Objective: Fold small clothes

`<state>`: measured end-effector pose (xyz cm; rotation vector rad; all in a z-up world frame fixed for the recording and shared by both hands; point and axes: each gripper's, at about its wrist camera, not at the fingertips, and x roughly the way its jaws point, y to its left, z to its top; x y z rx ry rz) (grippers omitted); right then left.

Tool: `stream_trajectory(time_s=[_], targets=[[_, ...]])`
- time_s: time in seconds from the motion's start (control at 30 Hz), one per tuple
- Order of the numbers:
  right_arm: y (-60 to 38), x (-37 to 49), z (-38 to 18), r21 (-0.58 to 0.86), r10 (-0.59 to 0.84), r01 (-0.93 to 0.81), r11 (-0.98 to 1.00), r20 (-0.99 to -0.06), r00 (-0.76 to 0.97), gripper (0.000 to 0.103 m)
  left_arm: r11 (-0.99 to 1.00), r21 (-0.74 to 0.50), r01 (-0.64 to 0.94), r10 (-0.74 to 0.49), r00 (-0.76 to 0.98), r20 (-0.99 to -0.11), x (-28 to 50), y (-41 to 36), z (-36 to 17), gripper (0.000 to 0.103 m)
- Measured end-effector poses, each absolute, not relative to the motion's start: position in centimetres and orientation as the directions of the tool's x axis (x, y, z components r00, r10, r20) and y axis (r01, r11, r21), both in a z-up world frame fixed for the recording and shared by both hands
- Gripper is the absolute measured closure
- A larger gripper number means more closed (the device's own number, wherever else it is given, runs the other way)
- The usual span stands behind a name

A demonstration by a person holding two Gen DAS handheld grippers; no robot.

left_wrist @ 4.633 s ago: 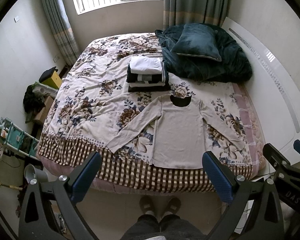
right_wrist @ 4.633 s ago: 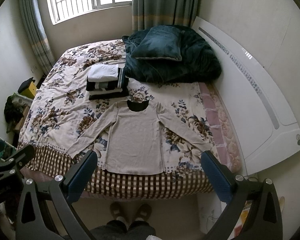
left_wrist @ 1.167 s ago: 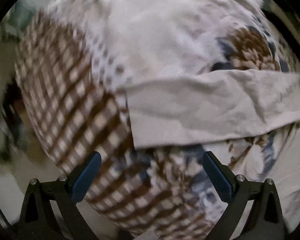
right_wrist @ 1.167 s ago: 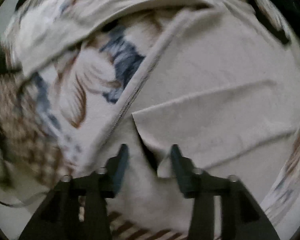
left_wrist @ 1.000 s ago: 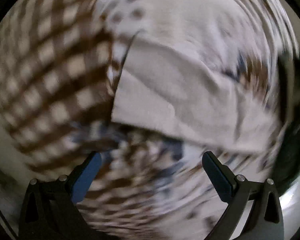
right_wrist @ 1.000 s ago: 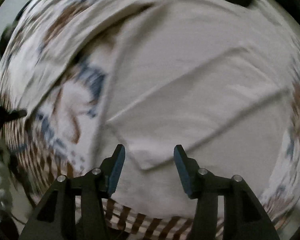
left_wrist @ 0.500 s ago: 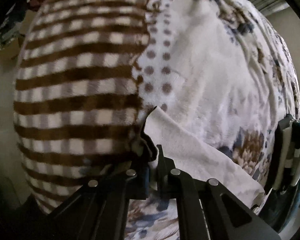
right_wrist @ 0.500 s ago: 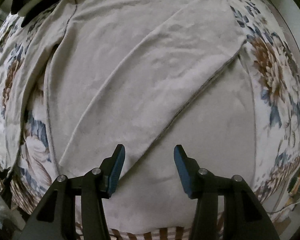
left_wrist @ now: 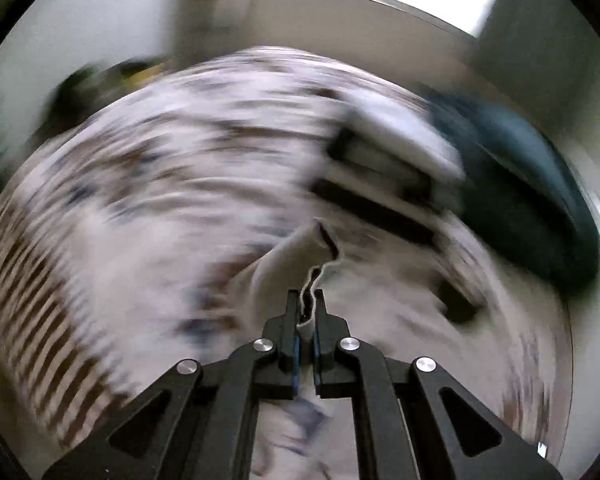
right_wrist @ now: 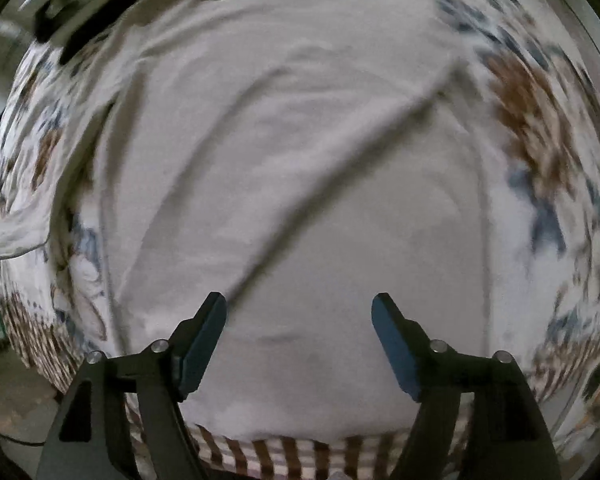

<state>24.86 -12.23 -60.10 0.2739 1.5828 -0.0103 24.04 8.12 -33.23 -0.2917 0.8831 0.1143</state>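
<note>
Shirt (right_wrist: 300, 184) has one sleeve (right_wrist: 312, 152) folded across; your left hand-held gripper (left_wrist: 307, 312) pinches the other sleeve (left_wrist: 288, 264), right hand-held gripper (right_wrist: 299, 320) gapes empty, body unfolded.

Left wrist view faces along the bed (left_wrist: 148, 200); right looks down close at the shirt (right_wrist: 300, 160).

Beige long-sleeved shirt (right_wrist: 300, 208) flat on bed (one sleeve folded across, other lifted).
</note>
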Motion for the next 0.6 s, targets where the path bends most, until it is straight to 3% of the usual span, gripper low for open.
stream_trajectory(time_s=[0.13, 0.23, 0.4, 0.6], targets=[[-20.2, 22.4, -60.1, 0.16, 0.169, 0.298, 0.941, -0.986, -0.007, 0.026, 0.971, -0.156, 0.181, -0.231, 0.544, -0.807, 22.2, -3.8, -35.0, 0.1], [-24.9, 21.3, -60.1, 0.125, 0.14, 0.351, 0.928, -0.99, -0.016, 0.026, 0.915, -0.148, 0.375, -0.31, 0.421, -0.852, 19.5, -10.5, -37.9, 0.1], [-33.6, 18.2, -59.9, 0.073, 0.098, 0.412, 0.908, -0.994, -0.039, 0.026, 0.825, -0.128, 0.55, -0.328, 0.283, -0.901, 14.4, -16.9, -42.3, 0.1], [-39.1, 15.1, -60.5, 0.066, 0.093, 0.432, 0.9, -0.995, -0.042, 0.026, 0.763, -0.107, 0.637, -0.317, 0.224, -0.922, 10.6, -20.2, -44.9, 0.1]])
